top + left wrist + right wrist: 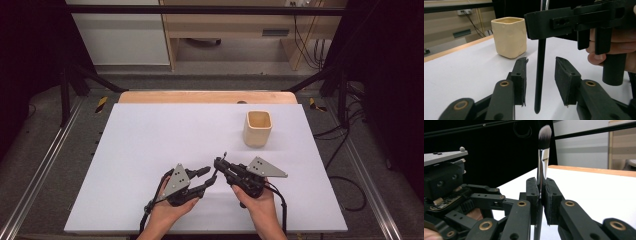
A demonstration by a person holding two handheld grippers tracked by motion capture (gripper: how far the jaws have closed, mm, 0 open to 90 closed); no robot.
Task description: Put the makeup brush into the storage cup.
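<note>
Slim black-handled brush (541,170) with soft bristles, squarish cream cup (258,128)

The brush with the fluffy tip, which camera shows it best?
The right gripper view: the brush stands upright there, fluffy tip on top, clamped in the right gripper. The left gripper view shows its dark handle between open jaws. The high view shows a thin stick.

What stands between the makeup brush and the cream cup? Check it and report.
Nothing visible. The right hand-held gripper holds the makeup brush upright; bare white table lies between it and the cream cup. The left hand-held gripper is open around the handle, on the side away from the cup.
</note>
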